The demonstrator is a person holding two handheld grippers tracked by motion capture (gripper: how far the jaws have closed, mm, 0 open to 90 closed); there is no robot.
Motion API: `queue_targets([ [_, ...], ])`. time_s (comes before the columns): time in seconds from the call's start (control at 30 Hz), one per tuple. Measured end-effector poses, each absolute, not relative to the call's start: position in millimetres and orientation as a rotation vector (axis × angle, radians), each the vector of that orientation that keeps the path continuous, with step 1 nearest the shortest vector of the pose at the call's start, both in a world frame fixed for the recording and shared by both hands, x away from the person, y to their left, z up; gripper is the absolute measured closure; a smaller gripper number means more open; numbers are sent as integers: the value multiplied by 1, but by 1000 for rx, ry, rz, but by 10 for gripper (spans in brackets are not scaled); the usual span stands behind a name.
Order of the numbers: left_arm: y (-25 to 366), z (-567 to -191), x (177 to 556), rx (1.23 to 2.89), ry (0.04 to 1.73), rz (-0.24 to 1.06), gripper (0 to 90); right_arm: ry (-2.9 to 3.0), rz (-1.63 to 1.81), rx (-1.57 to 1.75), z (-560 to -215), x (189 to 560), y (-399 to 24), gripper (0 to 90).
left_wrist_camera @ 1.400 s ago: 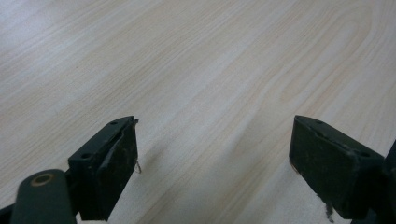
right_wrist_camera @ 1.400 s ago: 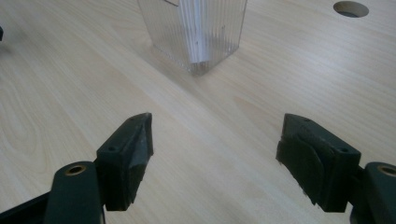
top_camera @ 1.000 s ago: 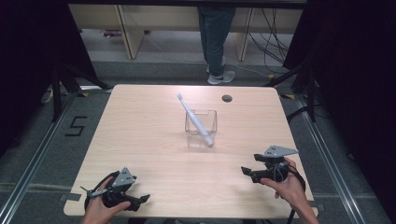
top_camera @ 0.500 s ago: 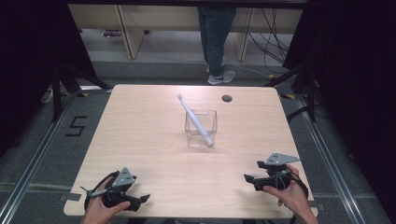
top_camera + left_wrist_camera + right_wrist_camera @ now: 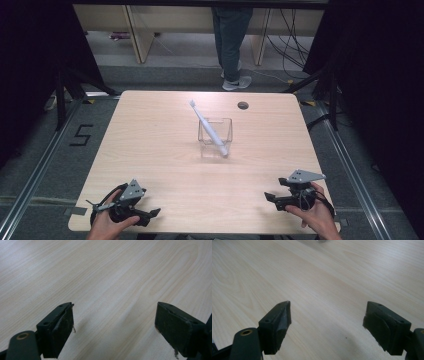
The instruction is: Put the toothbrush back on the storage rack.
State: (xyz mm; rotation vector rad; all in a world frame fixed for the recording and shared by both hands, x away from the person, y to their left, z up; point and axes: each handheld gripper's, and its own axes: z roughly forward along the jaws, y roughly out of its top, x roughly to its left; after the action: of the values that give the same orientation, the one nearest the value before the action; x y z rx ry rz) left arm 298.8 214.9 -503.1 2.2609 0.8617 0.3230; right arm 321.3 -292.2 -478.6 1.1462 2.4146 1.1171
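Note:
A clear square cup (image 5: 215,137) stands near the middle of the light wooden table (image 5: 160,145). A white toothbrush (image 5: 207,127) leans in it, head up toward the far left. My left gripper (image 5: 150,214) rests low at the front left corner, held by a hand; in the left gripper view its jaws stand wide apart over bare wood, left gripper (image 5: 113,325) open and empty. My right gripper (image 5: 270,198) sits near the front right edge in a hand. Its own view also has the right gripper (image 5: 327,322) open with nothing between the jaws.
A dark round hole (image 5: 243,105) marks the table's far side. A person's legs (image 5: 231,40) stand beyond the far edge, with shelving and cables on the floor. Metal rails run along both sides of the table.
The right gripper has drawn back toward the front edge of the table and lowered slightly. The left gripper, cup and toothbrush have stayed put.

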Motion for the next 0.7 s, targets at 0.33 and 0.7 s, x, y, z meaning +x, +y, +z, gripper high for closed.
queue_targets([
  [0.33,215,-503,299,2264,862,323,151,2416,1061,1137,-483,316,-297,215],
  [0.7,214,-503,298,2244,865,312,151,2414,1024,1112,-486,311,-300,209],
])
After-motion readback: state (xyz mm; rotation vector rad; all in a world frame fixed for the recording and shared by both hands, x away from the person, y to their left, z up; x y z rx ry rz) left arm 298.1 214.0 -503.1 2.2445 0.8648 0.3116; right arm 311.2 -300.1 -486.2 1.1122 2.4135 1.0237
